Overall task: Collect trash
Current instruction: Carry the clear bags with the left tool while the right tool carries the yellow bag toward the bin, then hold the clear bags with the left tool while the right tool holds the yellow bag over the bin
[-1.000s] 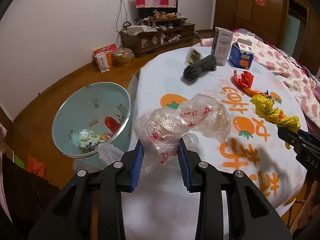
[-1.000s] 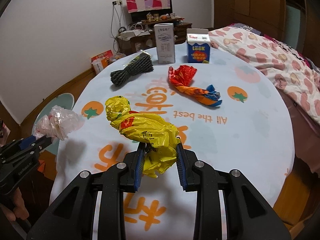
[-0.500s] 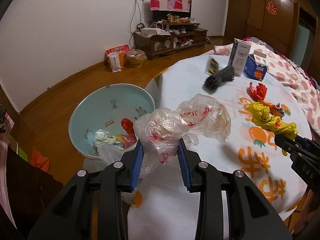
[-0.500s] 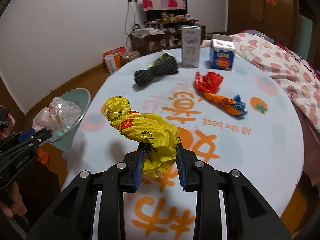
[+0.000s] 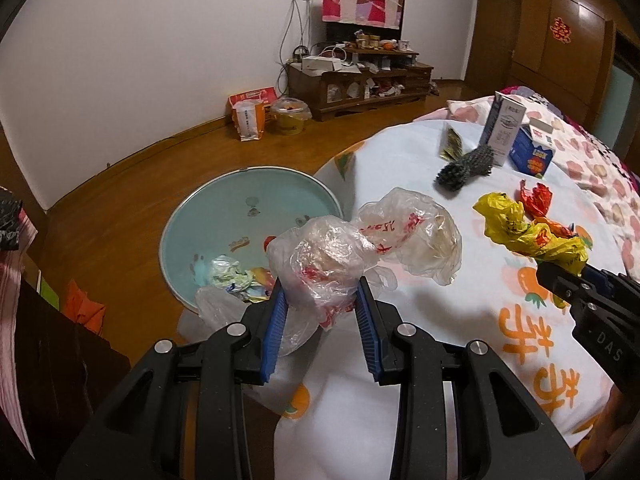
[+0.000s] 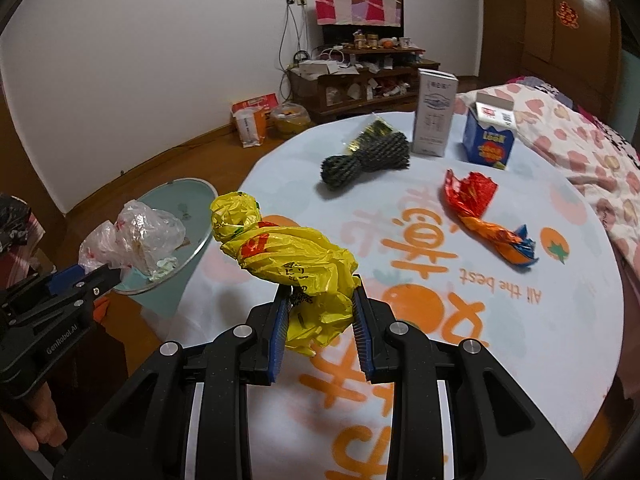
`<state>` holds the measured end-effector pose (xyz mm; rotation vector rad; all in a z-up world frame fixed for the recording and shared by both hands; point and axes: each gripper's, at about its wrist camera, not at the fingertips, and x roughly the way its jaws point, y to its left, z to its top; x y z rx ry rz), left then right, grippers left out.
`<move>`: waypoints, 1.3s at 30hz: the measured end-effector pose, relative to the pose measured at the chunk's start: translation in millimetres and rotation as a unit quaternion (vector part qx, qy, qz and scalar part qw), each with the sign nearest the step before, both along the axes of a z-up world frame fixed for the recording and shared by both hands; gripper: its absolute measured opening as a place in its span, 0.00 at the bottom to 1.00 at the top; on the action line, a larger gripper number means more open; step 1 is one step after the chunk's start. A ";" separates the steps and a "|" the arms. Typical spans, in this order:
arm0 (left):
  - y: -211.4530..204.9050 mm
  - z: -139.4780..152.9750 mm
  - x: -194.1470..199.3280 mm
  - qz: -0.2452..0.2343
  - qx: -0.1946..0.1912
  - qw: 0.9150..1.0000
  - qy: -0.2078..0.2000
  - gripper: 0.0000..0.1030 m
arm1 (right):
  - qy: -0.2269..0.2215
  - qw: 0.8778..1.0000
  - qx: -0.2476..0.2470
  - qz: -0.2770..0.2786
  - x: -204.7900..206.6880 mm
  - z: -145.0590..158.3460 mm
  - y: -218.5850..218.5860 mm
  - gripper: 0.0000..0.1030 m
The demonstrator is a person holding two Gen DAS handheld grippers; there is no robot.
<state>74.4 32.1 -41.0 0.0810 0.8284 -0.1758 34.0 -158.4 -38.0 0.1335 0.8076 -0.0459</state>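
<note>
while both tongs grip trash, left tongs [image 5: 320,316] clear bag [image 5: 344,256], right tongs [image 6: 318,326] yellow bag [image 6: 288,256], next: over bin [image 5: 176,228] off bench's [image 6: 460,360] left edge, then release.

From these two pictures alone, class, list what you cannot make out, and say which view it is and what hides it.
- Left wrist view: part of the bin floor, hidden by the clear bag in the left tongs.
- Right wrist view: most of the bin, hidden by the table edge and the clear bag.
- Both views: small print on the grey carton, too small.
- Both views: clutter on the shelf, too small.
</note>
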 end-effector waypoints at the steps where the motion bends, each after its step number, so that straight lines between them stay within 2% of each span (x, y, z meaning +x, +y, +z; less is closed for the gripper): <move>1: 1.7 -0.1 0.8 0.002 0.000 1.000 0.000 0.33 | 0.000 1.000 0.001 0.001 1.3 0.1 1.1 0.29; 22: 52.3 4.1 27.7 0.072 -0.004 0.997 -0.007 0.33 | -0.005 0.999 0.004 0.040 46.7 5.2 45.5 0.29; 39: 79.4 -1.8 66.3 0.125 0.000 0.992 -0.004 0.33 | 0.001 0.998 0.009 0.058 95.0 -0.3 80.2 0.29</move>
